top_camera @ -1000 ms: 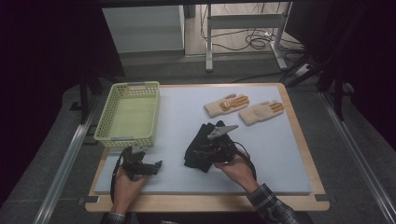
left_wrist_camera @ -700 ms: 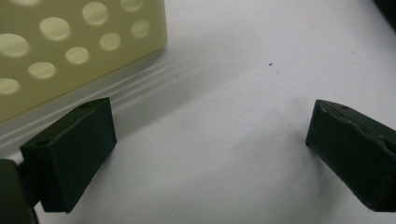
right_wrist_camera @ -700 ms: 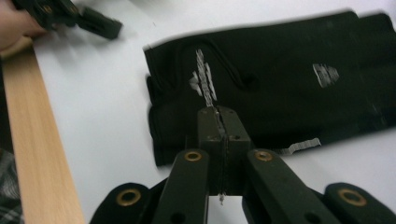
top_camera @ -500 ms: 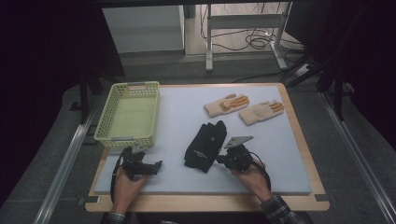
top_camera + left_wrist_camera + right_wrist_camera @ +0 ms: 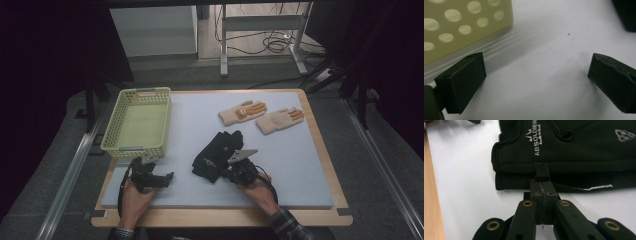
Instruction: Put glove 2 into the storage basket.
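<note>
Near the front edge of the worktop (image 5: 310, 165), on its pale mat, the pair of black gloves (image 5: 216, 155) is laid stacked, cuffs toward the person. The right gripper (image 5: 541, 183) is held at the cuff edge, its jaws pressed together, with the tips at a small black loop of the cuff; whether the loop is pinched cannot be told. The left gripper (image 5: 536, 75) is rested on the mat just in front of the yellow-green basket (image 5: 140, 122), jaws spread wide around nothing. Two tan gloves (image 5: 260, 116) are seen farther back.
</note>
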{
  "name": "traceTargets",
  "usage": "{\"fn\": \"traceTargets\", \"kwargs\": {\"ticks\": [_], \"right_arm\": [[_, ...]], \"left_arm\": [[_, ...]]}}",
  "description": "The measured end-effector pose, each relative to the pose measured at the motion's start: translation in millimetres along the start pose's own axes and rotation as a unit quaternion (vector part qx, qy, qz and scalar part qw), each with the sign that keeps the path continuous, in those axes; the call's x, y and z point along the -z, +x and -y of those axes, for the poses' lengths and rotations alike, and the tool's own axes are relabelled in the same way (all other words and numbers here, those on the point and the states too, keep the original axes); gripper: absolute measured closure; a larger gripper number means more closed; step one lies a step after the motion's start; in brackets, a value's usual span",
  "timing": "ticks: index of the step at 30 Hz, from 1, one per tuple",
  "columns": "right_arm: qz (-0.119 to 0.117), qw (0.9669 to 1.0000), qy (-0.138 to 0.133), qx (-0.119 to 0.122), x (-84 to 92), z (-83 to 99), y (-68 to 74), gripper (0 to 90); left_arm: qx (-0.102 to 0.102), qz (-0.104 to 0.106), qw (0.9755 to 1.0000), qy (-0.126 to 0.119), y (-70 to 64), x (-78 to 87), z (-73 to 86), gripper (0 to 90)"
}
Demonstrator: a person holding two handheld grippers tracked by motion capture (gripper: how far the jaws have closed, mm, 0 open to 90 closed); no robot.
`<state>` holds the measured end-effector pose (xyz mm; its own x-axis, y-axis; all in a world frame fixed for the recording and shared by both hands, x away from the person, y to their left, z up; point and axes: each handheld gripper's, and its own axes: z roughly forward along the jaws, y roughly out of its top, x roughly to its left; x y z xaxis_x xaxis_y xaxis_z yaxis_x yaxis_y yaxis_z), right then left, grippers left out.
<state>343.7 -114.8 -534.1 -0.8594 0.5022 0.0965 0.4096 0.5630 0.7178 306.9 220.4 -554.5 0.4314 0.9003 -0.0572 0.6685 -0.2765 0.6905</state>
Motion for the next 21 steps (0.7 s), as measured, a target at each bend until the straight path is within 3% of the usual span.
{"fn": "traceTargets", "kwargs": {"ticks": [6,10,18,21], "right_arm": [[0.002,0.9999,0.001,0.013,-9.3,-7.9,4.9,87.8],[0.007,0.9998,0.002,0.019,-1.9,-5.7,4.6,81.3],[0.045,0.9989,-0.011,-0.005,29.8,10.5,-21.0,60.1],[0.064,0.9976,-0.015,-0.019,43.0,18.4,-33.2,50.9]], "left_arm": [[0.002,-0.001,1.0,0.001,-0.4,-0.3,-0.4,1.9],[0.003,0.0,1.0,0.0,-0.3,-0.3,-0.3,1.9],[-0.002,0.004,1.0,0.007,-0.3,0.9,-2.8,2.4],[-0.003,0.033,0.9995,0.003,-1.7,4.6,-5.8,3.8]]}}
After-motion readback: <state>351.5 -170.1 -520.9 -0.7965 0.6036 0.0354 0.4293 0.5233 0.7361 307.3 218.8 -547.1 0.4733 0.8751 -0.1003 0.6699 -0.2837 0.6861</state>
